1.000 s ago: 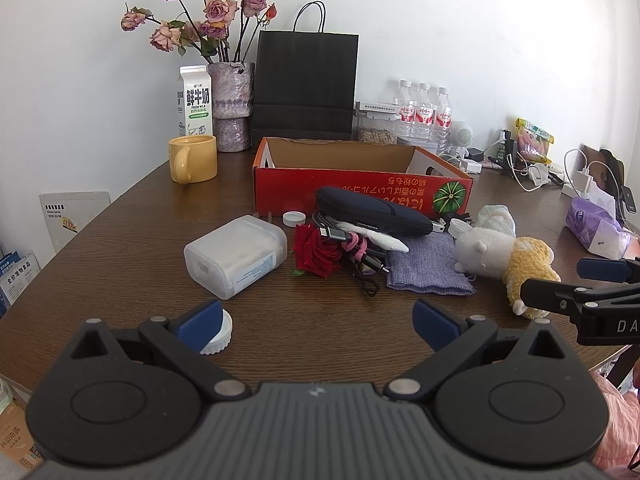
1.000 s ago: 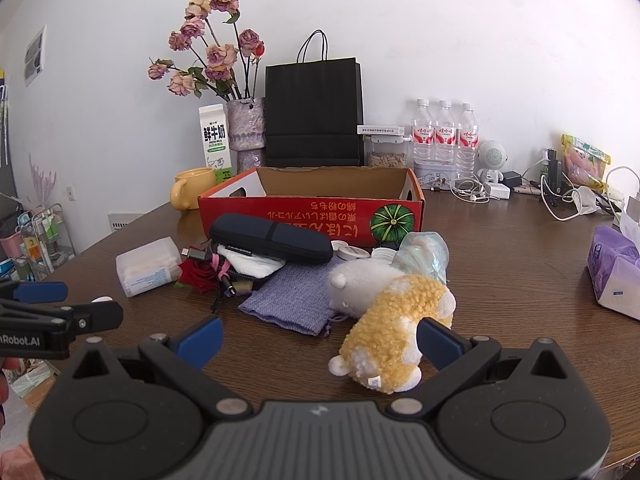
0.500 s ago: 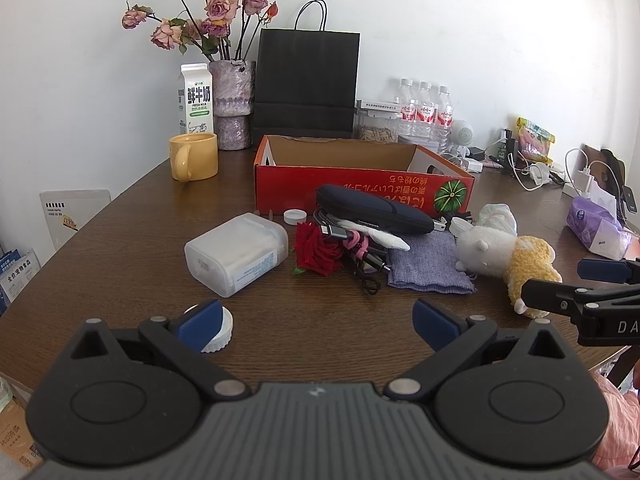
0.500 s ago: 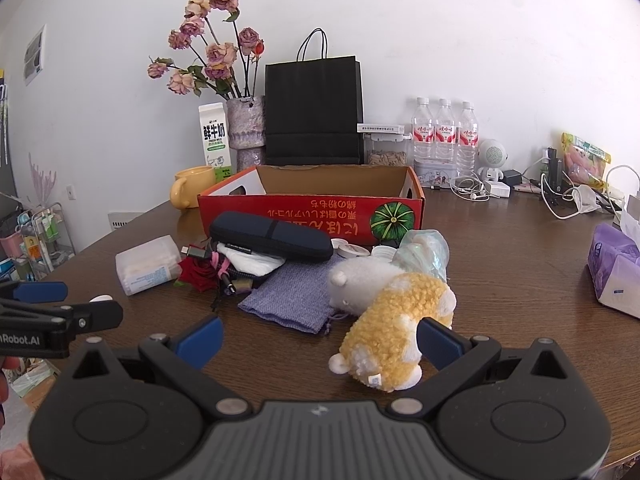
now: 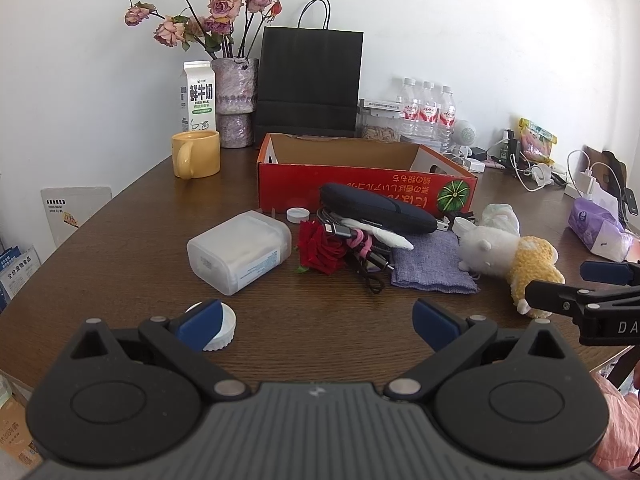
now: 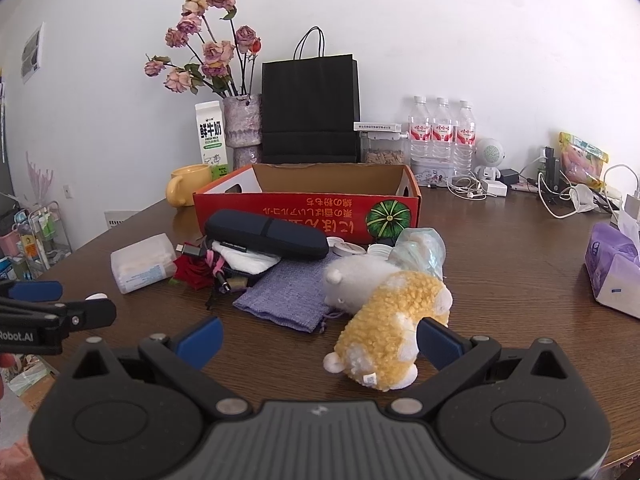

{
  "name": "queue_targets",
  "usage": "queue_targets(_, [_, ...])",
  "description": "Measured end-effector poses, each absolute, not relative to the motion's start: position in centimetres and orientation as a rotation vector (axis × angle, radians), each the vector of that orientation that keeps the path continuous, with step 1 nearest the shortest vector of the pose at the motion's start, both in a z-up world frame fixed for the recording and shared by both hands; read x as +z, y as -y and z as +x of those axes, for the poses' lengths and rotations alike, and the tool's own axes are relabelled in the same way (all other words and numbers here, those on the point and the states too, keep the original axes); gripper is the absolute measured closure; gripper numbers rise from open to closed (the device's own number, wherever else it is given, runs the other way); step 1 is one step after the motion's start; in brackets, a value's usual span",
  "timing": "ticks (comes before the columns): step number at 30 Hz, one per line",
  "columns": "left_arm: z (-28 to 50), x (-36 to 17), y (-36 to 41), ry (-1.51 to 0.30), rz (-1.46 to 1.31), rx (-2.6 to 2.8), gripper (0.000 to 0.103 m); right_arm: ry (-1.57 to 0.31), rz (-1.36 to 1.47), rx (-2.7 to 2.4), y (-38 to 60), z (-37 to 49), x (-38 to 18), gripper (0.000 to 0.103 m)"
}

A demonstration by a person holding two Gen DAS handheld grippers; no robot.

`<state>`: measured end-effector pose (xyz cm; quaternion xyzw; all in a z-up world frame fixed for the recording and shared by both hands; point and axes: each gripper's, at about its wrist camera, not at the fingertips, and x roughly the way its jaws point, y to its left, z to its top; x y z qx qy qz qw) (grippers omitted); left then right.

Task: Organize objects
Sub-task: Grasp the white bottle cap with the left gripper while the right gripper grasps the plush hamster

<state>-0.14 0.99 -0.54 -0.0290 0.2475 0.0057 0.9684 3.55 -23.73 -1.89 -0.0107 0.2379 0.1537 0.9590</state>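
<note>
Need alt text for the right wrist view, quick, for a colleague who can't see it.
The open right gripper hovers just short of a yellow-and-white plush toy on a brown table. Behind lie a purple cloth pouch, a dark case and an open red cardboard box.

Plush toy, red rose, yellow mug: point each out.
plush toy [image 6: 394, 330], right wrist view, on its yellow body.
red rose [image 5: 322, 246], left wrist view, on the petals.
yellow mug [image 5: 198, 154], left wrist view, on its side.

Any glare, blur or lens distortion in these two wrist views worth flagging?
Left wrist view: strong fisheye bending, dark vignette corners, the table edge curves; soft daylight, no harsh glare, the left gripper slightly soft. Right wrist view: same curvature, the red box sharp, the right gripper body blurred at the bottom.
</note>
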Motion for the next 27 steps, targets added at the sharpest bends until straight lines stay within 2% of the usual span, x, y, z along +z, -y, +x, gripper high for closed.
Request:
queue_targets(25, [3.2, -3.9, -6.6, -0.605, -0.093, 0.171, 0.000, -0.547, -0.053, 0.225, 25.7, 9.8, -5.4, 0.000])
queue_targets(27, [3.3, -4.1, -6.6, -0.610, -0.090, 0.168, 0.002, -0.543, -0.066, 0.242, 26.0, 10.0, -5.4, 0.000])
